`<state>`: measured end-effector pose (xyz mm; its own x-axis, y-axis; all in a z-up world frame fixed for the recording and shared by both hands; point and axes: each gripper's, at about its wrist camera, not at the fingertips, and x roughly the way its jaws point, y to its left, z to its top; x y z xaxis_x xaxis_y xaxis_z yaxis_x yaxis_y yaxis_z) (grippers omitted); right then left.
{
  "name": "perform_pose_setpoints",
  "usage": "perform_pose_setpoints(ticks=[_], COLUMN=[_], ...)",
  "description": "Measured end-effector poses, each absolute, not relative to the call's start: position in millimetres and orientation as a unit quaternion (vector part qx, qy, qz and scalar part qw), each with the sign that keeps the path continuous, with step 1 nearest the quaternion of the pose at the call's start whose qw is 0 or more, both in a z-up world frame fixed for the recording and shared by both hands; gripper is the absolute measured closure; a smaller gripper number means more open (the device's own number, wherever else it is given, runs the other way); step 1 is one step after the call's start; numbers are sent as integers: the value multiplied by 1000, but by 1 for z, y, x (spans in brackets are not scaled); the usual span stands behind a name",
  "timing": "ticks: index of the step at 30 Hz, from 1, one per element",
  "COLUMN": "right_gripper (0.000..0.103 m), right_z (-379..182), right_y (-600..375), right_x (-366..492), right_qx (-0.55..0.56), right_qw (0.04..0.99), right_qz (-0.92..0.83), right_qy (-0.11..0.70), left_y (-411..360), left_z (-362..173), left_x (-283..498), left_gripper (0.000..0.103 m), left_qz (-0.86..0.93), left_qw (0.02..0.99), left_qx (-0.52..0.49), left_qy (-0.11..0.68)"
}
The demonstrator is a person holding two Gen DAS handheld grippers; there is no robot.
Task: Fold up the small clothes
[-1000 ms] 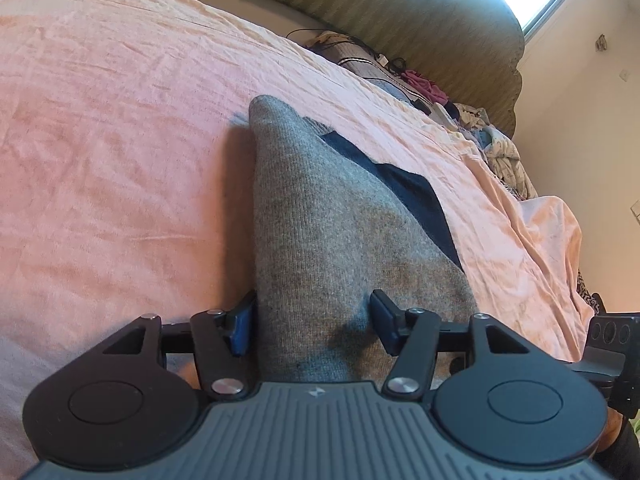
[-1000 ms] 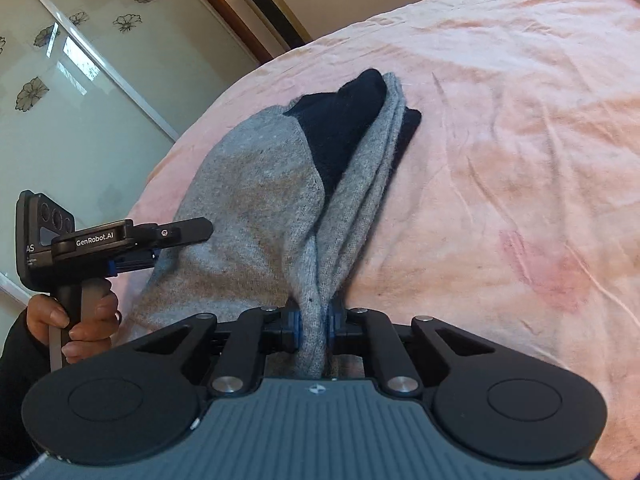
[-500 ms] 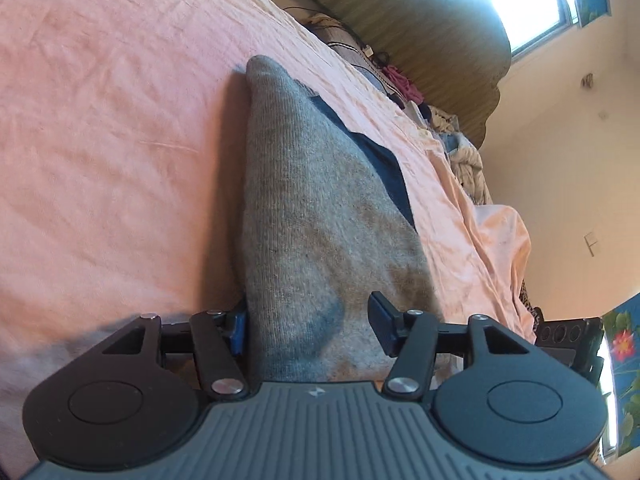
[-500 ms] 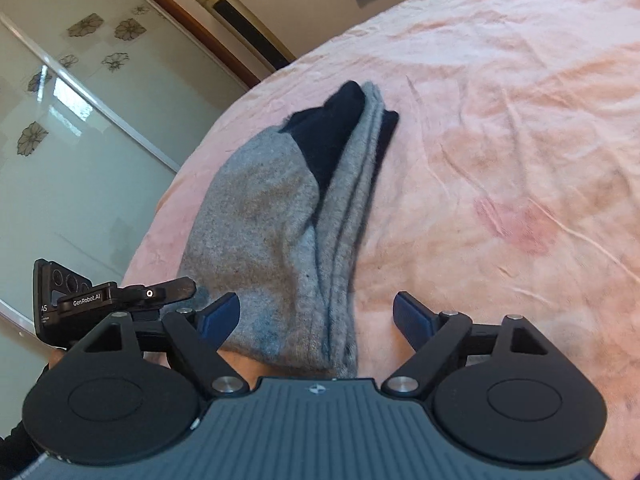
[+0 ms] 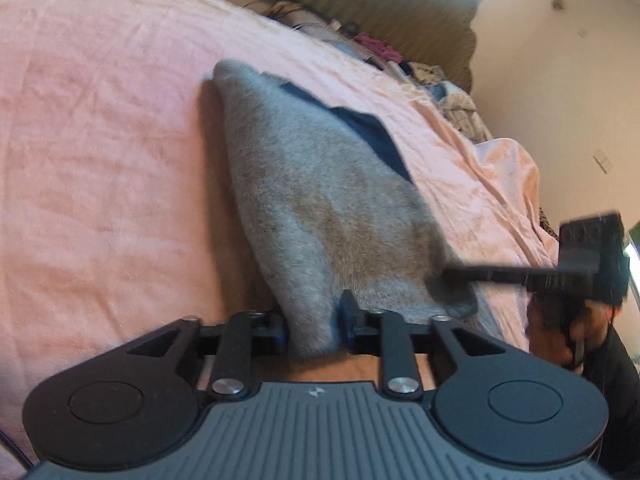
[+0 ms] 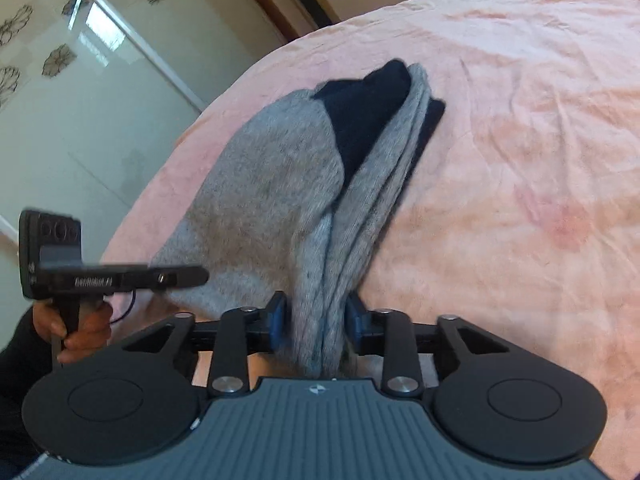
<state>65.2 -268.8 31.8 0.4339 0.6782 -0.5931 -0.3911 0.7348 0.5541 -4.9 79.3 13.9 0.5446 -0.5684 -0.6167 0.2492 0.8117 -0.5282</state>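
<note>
A grey knit garment with a navy patch point(image 5: 320, 184) lies on the pink bedsheet point(image 5: 100, 160). My left gripper point(image 5: 314, 322) is shut on its near left corner, cloth bunched between the jaws. In the right wrist view the same garment point(image 6: 272, 184) is folded lengthwise, navy part at the far end. My right gripper point(image 6: 316, 320) is shut on its near right edge, several layers pinched between the blue pads. The right gripper also shows side-on in the left wrist view point(image 5: 456, 272), and the left gripper shows in the right wrist view point(image 6: 200, 276).
A pile of clothes and cables point(image 5: 400, 64) lies at the head of the bed by the padded headboard point(image 5: 360, 4). A glass sliding door with flower prints point(image 6: 80, 92) stands beyond the bed's left edge. The sheet point(image 6: 520, 160) to the right is wrinkled and stained.
Both grippers were open around the garment's near edge half a second ago. Both have since closed on the cloth. The right gripper had let go of it before that.
</note>
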Motion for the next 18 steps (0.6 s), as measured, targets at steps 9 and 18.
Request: perform_pose_setpoints(ticks=[9,18], right_gripper=[37,97], right_z=[37,-1], right_y=[-240,-248], right_x=[194,203], right_qx=[216,186], right_qw=[838,855], right_qz=[259,246], right_qy=[430,416], left_y=[77,87], left_z=[3,1], left_x=[-29,-31], left_gripper=[33,20], left_qz=[-161,-182], left_qw=[930,923], left_qx=[-126,-154], left_qy=[306,303])
